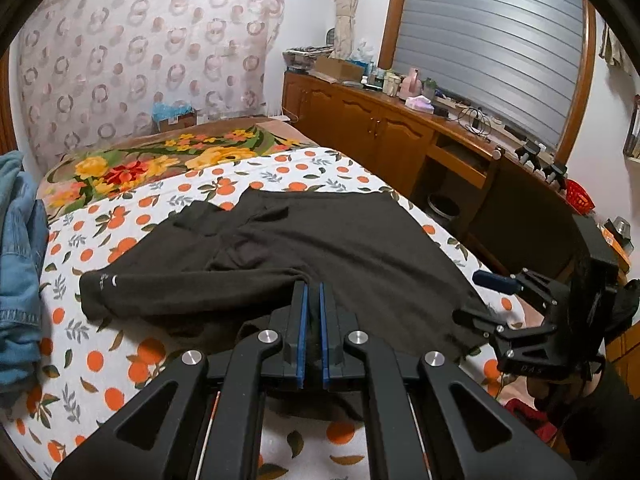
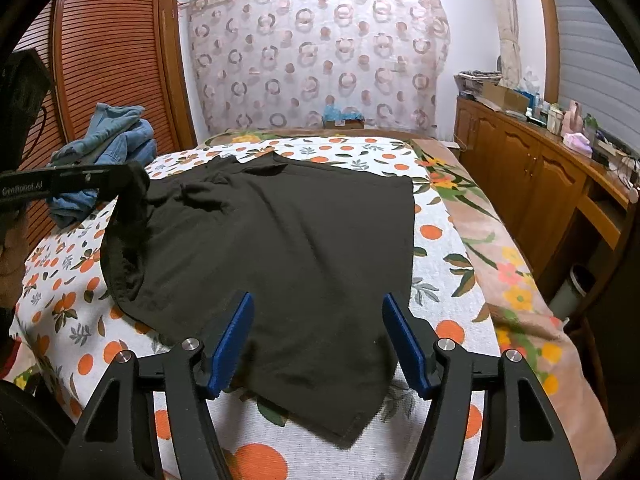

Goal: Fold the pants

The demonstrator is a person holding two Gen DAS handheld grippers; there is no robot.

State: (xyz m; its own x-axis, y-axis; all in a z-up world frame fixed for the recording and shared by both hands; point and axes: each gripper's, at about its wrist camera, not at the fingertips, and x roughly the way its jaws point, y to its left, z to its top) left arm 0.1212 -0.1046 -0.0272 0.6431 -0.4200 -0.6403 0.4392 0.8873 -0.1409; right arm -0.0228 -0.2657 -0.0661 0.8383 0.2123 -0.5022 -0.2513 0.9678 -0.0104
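We see left gripper fingers pinched tight on pants edge, lifting it at 9 o'clock. Dark matte knit pants mid-bed, partly folded, rumpled at 11; more folds left. Right gripper fingers wide apart, empty, over hem at 6.

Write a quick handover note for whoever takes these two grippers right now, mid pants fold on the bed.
Left gripper: shut on the black pants, pinching a raised fold of cloth near one edge.
Right gripper: open, holding nothing, hovering over the near corner of the pants.
Pants lie mostly spread on the orange-print sheet; denim pile sits at the far left.
Done: one edge gripped. Left: probably grasp the near corner with the right, then fold over and flatten.
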